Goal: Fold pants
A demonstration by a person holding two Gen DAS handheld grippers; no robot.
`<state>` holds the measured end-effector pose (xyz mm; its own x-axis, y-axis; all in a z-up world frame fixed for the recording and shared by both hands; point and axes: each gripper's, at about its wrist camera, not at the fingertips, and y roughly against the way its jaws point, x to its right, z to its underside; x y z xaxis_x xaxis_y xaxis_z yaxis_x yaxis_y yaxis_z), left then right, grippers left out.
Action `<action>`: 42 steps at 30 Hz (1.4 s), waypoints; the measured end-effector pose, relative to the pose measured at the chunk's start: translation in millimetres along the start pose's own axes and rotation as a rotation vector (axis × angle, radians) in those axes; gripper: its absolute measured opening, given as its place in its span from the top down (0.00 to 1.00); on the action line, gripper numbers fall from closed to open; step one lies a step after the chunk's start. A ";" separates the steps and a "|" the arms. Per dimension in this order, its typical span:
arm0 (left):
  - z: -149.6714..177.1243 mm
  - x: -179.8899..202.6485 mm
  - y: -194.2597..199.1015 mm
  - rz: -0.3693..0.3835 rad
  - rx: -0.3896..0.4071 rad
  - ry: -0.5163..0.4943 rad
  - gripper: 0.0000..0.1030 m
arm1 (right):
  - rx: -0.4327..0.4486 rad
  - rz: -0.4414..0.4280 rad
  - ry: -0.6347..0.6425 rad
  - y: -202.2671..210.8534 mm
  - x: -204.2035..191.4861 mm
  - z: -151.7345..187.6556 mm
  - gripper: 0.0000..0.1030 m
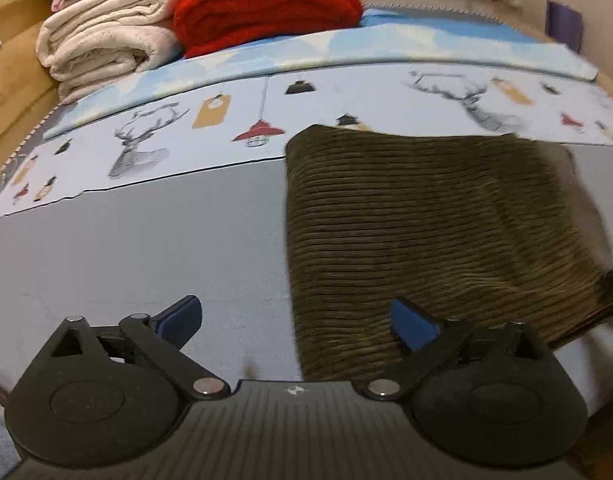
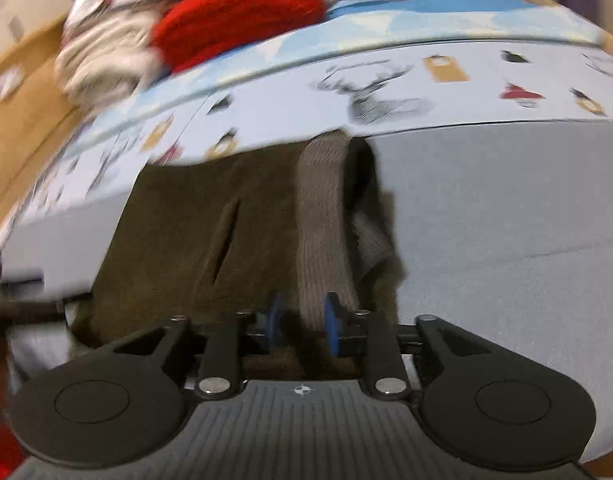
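**Pants folded on bed, right gripper pinching edge**

Left gripper spread wide, holding nothing, hovering over the grey bed sheet at the pants' left edge. Olive corduroy pants lie folded on the bed. Right gripper clamps the pants' near edge; frame blurred.

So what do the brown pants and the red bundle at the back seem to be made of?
The pants look like wide-wale corduroy, matte olive-brown: raised parallel ribs run across the cloth, with a paler ribbed band, possibly a knit waistband, showing in the right wrist view. The red bundle looks like a chunky knit or plush throw, soft and matte; blur leaves the exact weave open.
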<state>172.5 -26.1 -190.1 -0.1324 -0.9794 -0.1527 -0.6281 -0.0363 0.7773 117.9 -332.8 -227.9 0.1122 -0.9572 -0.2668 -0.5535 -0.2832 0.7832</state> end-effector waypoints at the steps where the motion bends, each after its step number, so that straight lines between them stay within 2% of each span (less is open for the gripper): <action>1: 3.2 6.5 -4.6 -0.003 -0.014 -0.032 0.00 | -0.041 0.034 0.059 -11.5 -6.1 5.6 0.66; 2: 6.9 14.0 -14.0 -0.020 -0.051 -0.076 0.00 | -0.035 0.050 0.100 -16.6 -10.6 8.1 0.66; 4: 9.3 15.3 -19.0 -0.022 -0.049 -0.058 0.00 | -0.024 0.060 0.120 -15.4 -14.9 3.8 0.65; 5: 5.2 11.8 -18.8 -0.008 -0.066 -0.033 0.00 | -0.022 0.049 0.081 -11.4 -11.0 0.3 0.64; 7: -3.0 -1.8 -18.0 0.059 -0.098 0.035 0.00 | 0.010 -0.002 -0.063 1.2 4.0 -7.5 0.55; 9: -9.6 -16.6 -18.8 0.116 -0.127 0.112 0.00 | 0.089 -0.046 -0.191 14.7 19.9 -8.9 0.33; 11: -15.7 -27.8 -22.9 0.144 -0.153 0.168 0.00 | 0.167 -0.004 -0.289 19.5 32.6 -13.6 0.18; 12: -18.7 -31.5 -25.8 0.148 -0.164 0.186 0.00 | 0.179 0.017 -0.312 17.4 37.6 -15.7 0.15; 19: -35.7 -37.9 -64.4 0.178 -0.244 0.203 0.00 | -0.007 0.076 -0.329 -39.6 47.1 -29.9 0.14; 20: -37.4 -37.6 -72.3 0.190 -0.264 0.204 0.00 | -0.024 0.073 -0.314 -45.9 44.6 -30.5 0.11; 21: -37.9 -37.5 -80.9 0.200 -0.286 0.205 0.00 | -0.032 0.078 -0.307 -52.9 44.9 -32.0 0.04; 23: -38.5 -36.3 -103.6 0.226 -0.364 0.210 0.00 | -0.061 0.055 -0.331 -62.7 49.3 -34.3 0.01; 25: -38.8 -43.4 -119.3 0.271 -0.421 0.287 0.00 | -0.096 0.002 -0.418 -65.8 59.9 -34.4 0.01; 26: -40.4 -48.4 -122.8 0.291 -0.437 0.342 0.08 | -0.092 -0.024 -0.431 -65.0 60.3 -35.0 0.12; 27: -43.5 -50.5 -121.0 0.324 -0.416 0.362 0.39 | -0.084 -0.057 -0.430 -62.8 57.4 -35.4 0.26; 28: -48.3 -49.5 -117.3 0.372 -0.392 0.354 0.43 | -0.072 -0.050 -0.412 -59.6 51.8 -36.3 0.30; 29: -53.0 -45.6 -112.2 0.341 -0.374 0.333 0.50 | -0.063 -0.043 -0.381 -57.3 47.2 -36.9 0.37; 33: -62.9 -28.6 -104.7 0.279 -0.311 0.233 0.55 | -0.028 -0.026 -0.374 -54.7 41.5 -44.8 0.46; 38: -96.4 -29.7 -129.6 0.279 -0.293 0.271 0.57 | 0.041 0.012 -0.324 -62.9 38.4 -73.7 0.49; 42: -134.9 -21.1 -151.3 0.248 -0.254 0.241 0.57 | 0.059 0.013 -0.349 -90.5 49.5 -104.1 0.49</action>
<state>373.8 -26.8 -222.1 -0.0538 -0.9820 0.1808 -0.3873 0.1874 0.9027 259.4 -360.8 -253.6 -0.1784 -0.8799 -0.4405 -0.6009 -0.2571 0.7569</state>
